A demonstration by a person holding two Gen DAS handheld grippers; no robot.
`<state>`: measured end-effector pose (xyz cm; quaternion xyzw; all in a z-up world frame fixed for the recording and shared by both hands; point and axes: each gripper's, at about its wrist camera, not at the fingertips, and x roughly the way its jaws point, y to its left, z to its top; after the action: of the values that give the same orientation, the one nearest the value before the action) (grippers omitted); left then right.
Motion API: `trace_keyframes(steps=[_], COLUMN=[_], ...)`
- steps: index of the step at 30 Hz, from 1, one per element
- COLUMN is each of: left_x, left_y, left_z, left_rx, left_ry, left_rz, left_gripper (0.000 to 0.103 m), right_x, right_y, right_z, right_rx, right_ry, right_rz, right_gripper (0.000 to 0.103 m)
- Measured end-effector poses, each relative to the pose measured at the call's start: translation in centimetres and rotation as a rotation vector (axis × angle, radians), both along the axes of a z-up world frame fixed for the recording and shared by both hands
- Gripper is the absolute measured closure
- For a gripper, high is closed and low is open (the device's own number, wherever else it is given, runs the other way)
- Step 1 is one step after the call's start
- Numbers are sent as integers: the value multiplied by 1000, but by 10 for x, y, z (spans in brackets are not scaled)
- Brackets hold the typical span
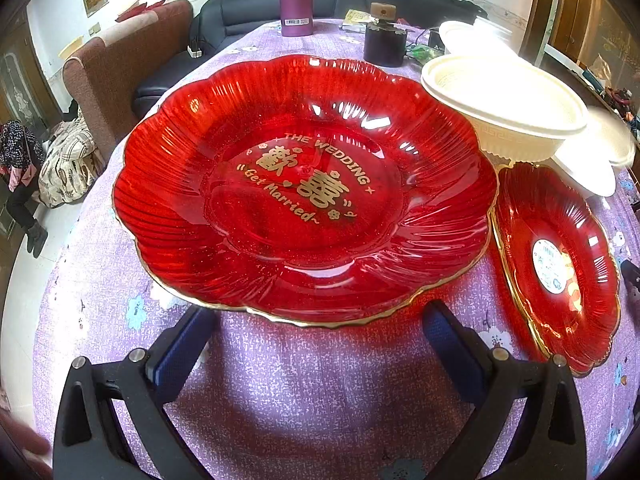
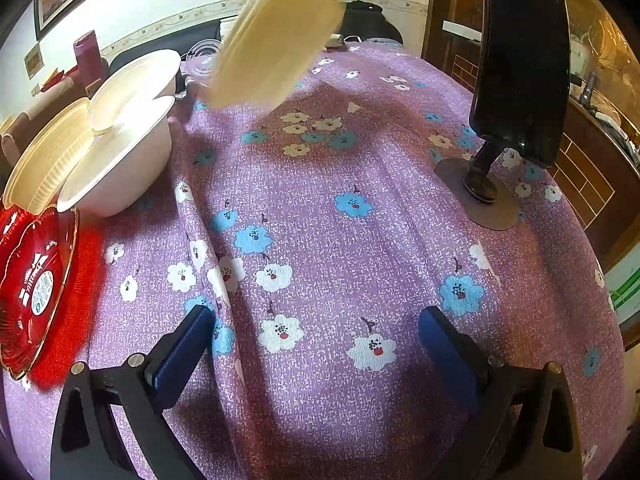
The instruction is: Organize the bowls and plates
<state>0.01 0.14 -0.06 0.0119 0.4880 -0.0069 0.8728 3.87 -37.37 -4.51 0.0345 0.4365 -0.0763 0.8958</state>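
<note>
Your left gripper (image 1: 320, 332) stands with its jaws spread wide and nothing between them. Just ahead of the blue pads lies the large red plate (image 1: 304, 188), flat on the purple tablecloth (image 1: 312, 392), its gold rim nearly at your fingertips. Off to the right of the jaws is a smaller red plate (image 1: 560, 264) with a white sticker at its centre; it seems to sit on at least one more of the same kind, though the rims are too close to count. Beyond the right jaw, a ribbed cream bowl (image 1: 504, 96) sits touching white bowls (image 1: 592, 160).

Your right gripper (image 2: 316, 332) is likewise open and empty, over bare flowered cloth. Far ahead of it and a little left, a blurred cream bowl (image 2: 276, 40) appears tilted above the table; what carries it cannot be made out. To the left of the jaws the white bowls (image 2: 124, 140) lie unevenly against each other, one tipped into another, beside the cream one. Ahead to the right stands a dark screen on a stand (image 2: 520, 68).

By my reading you are in the middle of the job: the small plates look gathered, the big plate remains on its own, and the bowls are clustered but not nested squarely.
</note>
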Motion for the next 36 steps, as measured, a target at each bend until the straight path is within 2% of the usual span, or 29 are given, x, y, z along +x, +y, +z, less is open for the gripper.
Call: trace_keyframes(steps=[17, 21, 36], left_x=[0, -1, -2], left_y=[0, 0, -4], left_z=[0, -1, 1], left_rx=[0, 0, 4], left_ry=[0, -20, -21], left_rz=[1, 42, 52], left_gripper=[0, 0, 0], right_x=[1, 1, 2], right_y=[0, -1, 0], right_z=[0, 0, 0], right_rx=[1, 1, 2], right_ry=[0, -2, 1], right_rz=[0, -4, -6], right_gripper=[1, 1, 1])
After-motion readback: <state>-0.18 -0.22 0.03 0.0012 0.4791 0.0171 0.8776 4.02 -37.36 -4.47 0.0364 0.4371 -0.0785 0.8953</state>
